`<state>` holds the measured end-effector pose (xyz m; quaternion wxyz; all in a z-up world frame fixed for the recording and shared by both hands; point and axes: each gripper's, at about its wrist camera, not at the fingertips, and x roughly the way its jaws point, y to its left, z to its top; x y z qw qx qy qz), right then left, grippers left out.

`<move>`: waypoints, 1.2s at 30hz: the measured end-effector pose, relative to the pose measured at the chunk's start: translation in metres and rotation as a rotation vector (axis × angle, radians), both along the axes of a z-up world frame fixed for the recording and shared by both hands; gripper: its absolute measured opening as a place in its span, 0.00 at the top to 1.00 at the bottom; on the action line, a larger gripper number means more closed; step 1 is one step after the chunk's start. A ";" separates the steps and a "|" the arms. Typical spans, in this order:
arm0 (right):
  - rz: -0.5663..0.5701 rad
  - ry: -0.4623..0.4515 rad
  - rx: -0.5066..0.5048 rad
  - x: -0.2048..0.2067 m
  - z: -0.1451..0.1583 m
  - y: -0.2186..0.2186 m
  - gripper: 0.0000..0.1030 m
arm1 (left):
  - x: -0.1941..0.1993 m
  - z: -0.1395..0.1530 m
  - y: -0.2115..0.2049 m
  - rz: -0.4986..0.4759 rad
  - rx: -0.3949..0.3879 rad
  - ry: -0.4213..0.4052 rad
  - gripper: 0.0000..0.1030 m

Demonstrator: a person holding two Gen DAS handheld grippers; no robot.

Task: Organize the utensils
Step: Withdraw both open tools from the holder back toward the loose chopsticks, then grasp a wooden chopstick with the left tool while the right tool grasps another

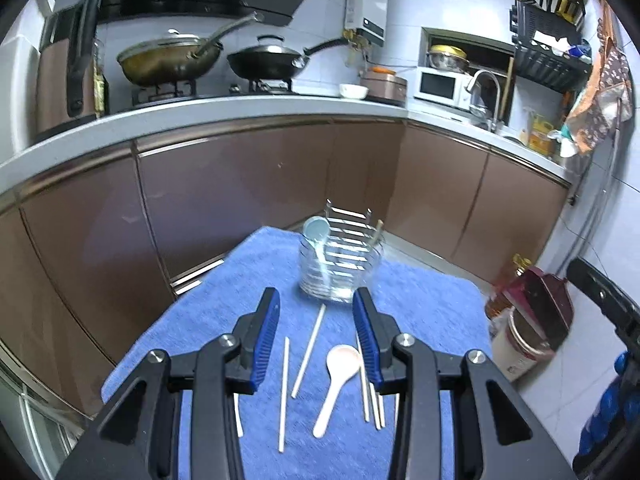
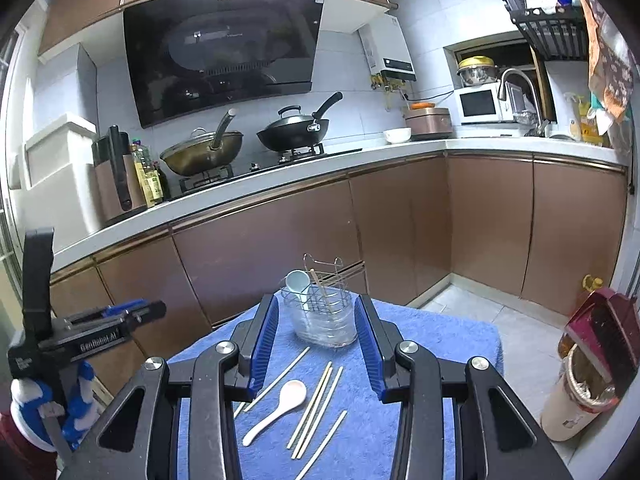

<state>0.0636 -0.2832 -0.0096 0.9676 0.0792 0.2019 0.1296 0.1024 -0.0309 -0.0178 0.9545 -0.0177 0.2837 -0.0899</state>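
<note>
From the left wrist view, the left gripper [image 1: 316, 308] hangs above the blue towel [image 1: 248, 280] with its fingers apart and nothing between the pads. Just past the fingertips stands the clear holder [image 1: 340, 268], with a wire rack seated inside it so handles stay upright. A pale blue spoon [image 1: 317, 232] already stands in it, bowl up, and a brownish stick leans at the far side. Between and below the fingers lie the loose pieces: a white spoon [image 1: 338, 376] flat on the towel, bowl toward the holder, and several chopsticks [image 1: 309, 350] scattered on both sides of it, some partly hidden behind the right finger. They lie flat and spread out, most likely so each can be picked singly.

From the right wrist view, the right gripper [image 2: 316, 316] also has its fingers apart and empty, framing the holder [image 2: 324, 320] between the tips. The white spoon [image 2: 280, 404] lies below the gap, nearer the left finger, with chopsticks [image 2: 318, 400] just beside it on the right and one more on its left. The left gripper shows at the far left edge, well off the towel [image 2: 440, 344]. Most of the sorting appears not yet done.
</note>
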 end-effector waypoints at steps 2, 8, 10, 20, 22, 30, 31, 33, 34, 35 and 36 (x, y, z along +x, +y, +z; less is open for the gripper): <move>0.001 0.010 -0.002 0.003 -0.003 0.001 0.65 | 0.004 -0.008 -0.001 -0.014 -0.001 0.032 0.65; 0.013 0.085 0.004 0.017 -0.023 0.000 0.69 | 0.035 -0.042 -0.006 -0.070 -0.013 0.159 0.65; 0.015 0.125 -0.006 0.026 -0.032 0.001 0.69 | 0.046 -0.054 -0.010 -0.091 -0.014 0.201 0.65; 0.082 0.471 0.053 0.116 -0.107 0.008 0.85 | 0.145 -0.134 -0.028 -0.189 0.021 0.489 0.66; 0.089 0.546 0.062 0.138 -0.127 0.013 0.88 | 0.167 -0.150 -0.033 -0.193 0.038 0.521 0.66; 0.085 0.760 0.033 0.214 -0.196 0.033 0.89 | 0.225 -0.202 -0.049 -0.228 0.099 0.613 0.73; 0.081 0.773 0.028 0.218 -0.201 0.034 0.89 | 0.228 -0.205 -0.050 -0.229 0.102 0.620 0.74; 0.075 0.798 0.016 0.228 -0.211 0.036 0.89 | 0.235 -0.213 -0.050 -0.227 0.109 0.636 0.77; 0.074 0.811 0.014 0.232 -0.215 0.037 0.89 | 0.239 -0.216 -0.050 -0.227 0.110 0.645 0.77; 0.073 0.823 0.007 0.236 -0.219 0.039 0.89 | 0.242 -0.219 -0.050 -0.228 0.110 0.652 0.79; 0.071 0.831 -0.004 0.239 -0.222 0.041 0.89 | 0.244 -0.222 -0.050 -0.231 0.110 0.659 0.81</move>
